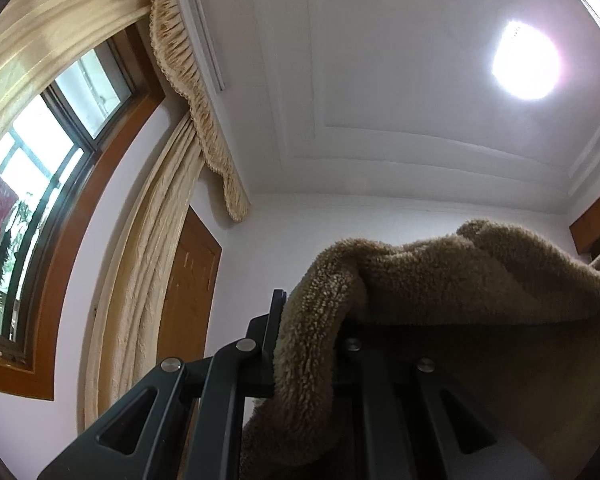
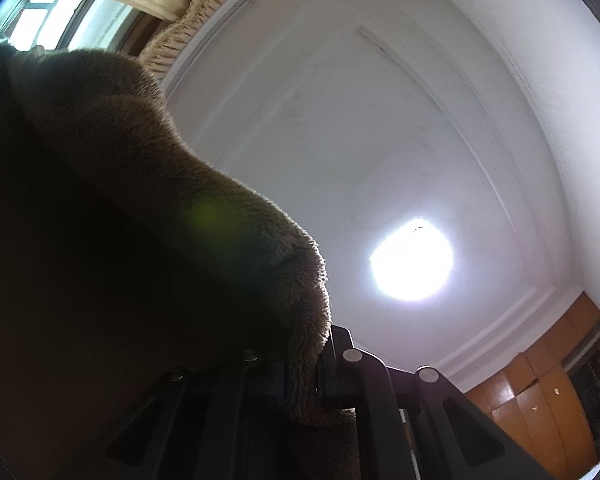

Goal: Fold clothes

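Left tool & right tool each clamp brown fleece, held aloft toward ceiling; fold stage unclear

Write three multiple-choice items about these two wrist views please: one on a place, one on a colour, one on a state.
1. Where does the window stand in the left wrist view?
A. at the left edge
B. at the right edge
C. under the garment

2. What colour is the fleece garment?
A. blue
B. white
C. brown

3. What is the state of the left hand-held gripper?
A. open and empty
B. shut on the fleece garment
C. out of view

Answers:
1. A, since the window fills the left side, beside the curtain.
2. C, since the fleece garment shows brown pile in the light of the ceiling lamp.
3. B, since the left hand-held gripper has the fabric pinched between its fingers; the right hand-held gripper grips another edge in the same way.
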Demonstrator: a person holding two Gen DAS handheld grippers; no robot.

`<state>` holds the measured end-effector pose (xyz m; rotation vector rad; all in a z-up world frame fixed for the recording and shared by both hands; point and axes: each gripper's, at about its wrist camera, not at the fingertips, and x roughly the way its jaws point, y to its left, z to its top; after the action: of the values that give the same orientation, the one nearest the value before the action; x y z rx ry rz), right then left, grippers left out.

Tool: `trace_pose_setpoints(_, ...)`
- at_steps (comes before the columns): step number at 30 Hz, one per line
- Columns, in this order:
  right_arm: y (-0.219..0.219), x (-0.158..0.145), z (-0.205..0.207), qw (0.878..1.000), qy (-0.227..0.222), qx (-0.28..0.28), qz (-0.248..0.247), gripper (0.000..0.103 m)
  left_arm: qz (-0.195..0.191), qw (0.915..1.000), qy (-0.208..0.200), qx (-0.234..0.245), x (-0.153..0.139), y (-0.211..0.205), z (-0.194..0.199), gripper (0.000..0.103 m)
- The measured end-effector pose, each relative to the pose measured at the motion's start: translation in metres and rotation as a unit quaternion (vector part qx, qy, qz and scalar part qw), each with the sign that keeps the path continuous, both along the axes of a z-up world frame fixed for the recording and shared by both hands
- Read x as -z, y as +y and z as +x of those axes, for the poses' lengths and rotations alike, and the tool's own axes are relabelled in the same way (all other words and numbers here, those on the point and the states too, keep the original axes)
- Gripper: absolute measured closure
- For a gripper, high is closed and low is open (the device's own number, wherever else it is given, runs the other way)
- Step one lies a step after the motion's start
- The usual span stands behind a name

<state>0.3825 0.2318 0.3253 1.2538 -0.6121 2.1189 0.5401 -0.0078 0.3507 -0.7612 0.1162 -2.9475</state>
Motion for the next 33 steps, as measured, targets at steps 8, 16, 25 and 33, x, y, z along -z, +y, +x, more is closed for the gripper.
trace_pose_setpoints(8,-0.003,-0.023,0.04,1.0,0.021,0.011,0.009,0.094,-0.022,0.998,0.058,-0.011,-0.012,0.01,0.041,0.088)
trace_pose_setpoints(16,-0.009,-0.027,0.029,0.999,0.016,0.037,0.008,0.094,-0.038,0.9985,0.027,-0.028,-0.015,0.019,0.01,0.088)
trace_pose_setpoints(25,-0.022,-0.011,-0.069,0.995,-0.095,0.041,0.014,0.094,-0.042,0.9944,-0.076,-0.06,0.009,0.02,-0.105,0.088)
trace_pose_setpoints(33,-0.037,0.005,-0.19,0.976,-0.208,0.054,0.025,0.093,-0.027,0.9829,-0.169,-0.068,0.033,0.02,-0.242,0.088)
